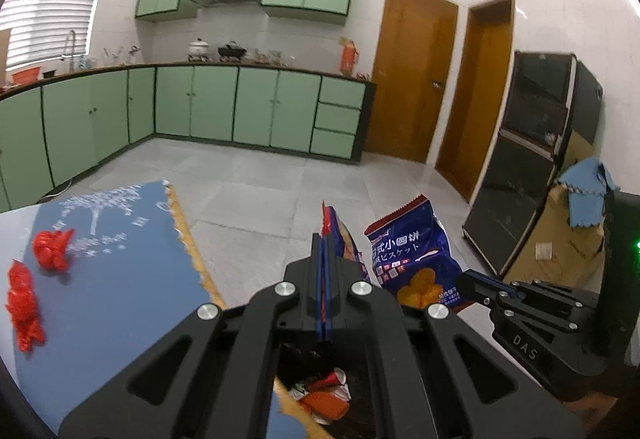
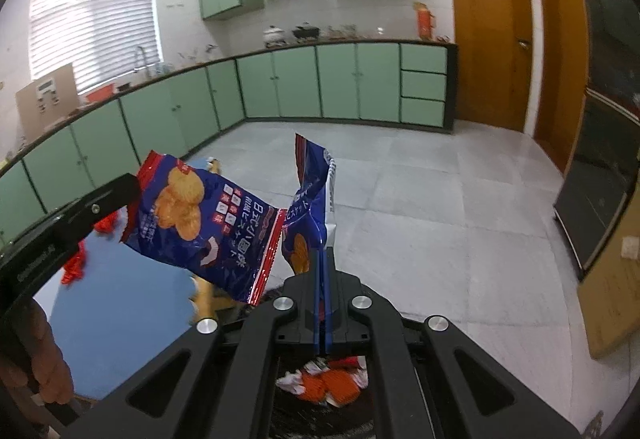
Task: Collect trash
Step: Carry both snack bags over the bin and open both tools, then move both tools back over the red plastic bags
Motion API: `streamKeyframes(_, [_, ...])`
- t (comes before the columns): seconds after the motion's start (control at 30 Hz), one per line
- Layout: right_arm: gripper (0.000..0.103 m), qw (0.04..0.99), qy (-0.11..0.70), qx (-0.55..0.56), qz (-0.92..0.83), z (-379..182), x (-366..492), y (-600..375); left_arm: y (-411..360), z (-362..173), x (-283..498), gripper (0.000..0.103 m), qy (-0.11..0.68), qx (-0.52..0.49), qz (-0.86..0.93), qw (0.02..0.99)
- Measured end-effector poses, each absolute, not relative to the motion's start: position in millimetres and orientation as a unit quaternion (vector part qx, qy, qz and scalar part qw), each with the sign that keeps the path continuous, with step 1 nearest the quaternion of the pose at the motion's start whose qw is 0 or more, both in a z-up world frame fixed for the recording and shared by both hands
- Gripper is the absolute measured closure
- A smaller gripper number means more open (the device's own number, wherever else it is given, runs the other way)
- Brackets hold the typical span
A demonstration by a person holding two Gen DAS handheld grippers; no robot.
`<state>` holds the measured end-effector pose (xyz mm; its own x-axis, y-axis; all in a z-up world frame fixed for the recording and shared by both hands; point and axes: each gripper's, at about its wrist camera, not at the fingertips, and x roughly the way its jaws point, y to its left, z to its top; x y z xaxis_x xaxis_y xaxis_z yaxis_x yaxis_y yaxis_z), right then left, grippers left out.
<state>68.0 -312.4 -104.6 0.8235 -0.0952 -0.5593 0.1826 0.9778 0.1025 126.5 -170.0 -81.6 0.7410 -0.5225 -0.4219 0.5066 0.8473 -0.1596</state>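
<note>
My left gripper (image 1: pixel 323 239) is shut on a blue biscuit bag (image 1: pixel 342 239), seen edge-on past its fingertips. My right gripper (image 2: pixel 324 251) is shut on a second blue biscuit bag (image 2: pixel 310 199), which also shows flat in the left wrist view (image 1: pixel 412 259). Each view shows the other gripper (image 1: pixel 466 281) (image 2: pixel 134 185) pinching its bag (image 2: pixel 200 223) at one edge. Both bags hang above a dark bin (image 1: pixel 360 411) (image 2: pixel 288 415) that holds red and white wrappers (image 1: pixel 324 395) (image 2: pixel 328 383). Two crumpled red wrappers (image 1: pixel 52 249) (image 1: pixel 24 307) lie on the blue tablecloth (image 1: pixel 120 279).
The table's fringed edge (image 1: pixel 196 251) runs just left of the bin. A black cabinet (image 1: pixel 528 159) and a cardboard box (image 1: pixel 568 239) stand at the right. Green kitchen cabinets (image 1: pixel 240 107) and wooden doors (image 1: pixel 412 71) line the far walls, with grey floor tiles (image 1: pixel 280 183) between.
</note>
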Motion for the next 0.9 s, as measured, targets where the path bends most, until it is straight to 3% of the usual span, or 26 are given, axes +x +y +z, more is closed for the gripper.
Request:
streamKeyframes(0.33, [0.101, 0.927, 0.342, 0.116, -0.099, -163, 65, -349, -215, -136, 145, 0.103, 0.307, 0.027, -0.283, 0.908])
streamKeyframes(0.47, [0.094, 0.916, 0.369, 0.125, -0.100, -184, 69, -354, -219, -148, 155, 0.101, 0.332, 0.030, -0.278, 0.901])
streamKeyframes(0.53, [0.083, 0.912, 0.377, 0.128, -0.102, -191, 70, -357, -216, -150, 158, 0.098, 0.338, 0.030, -0.277, 0.899])
streamKeyframes(0.7, [0.063, 0.915, 0.367, 0.132, -0.108, -185, 66, -358, -209, -146, 159, 0.073, 0.333, 0.018, -0.266, 0.904])
streamKeyframes(0.9, [0.037, 0.926, 0.342, 0.121, -0.104, -161, 64, -349, -181, -122, 158, 0.063, 0.309, -0.005, -0.248, 0.918])
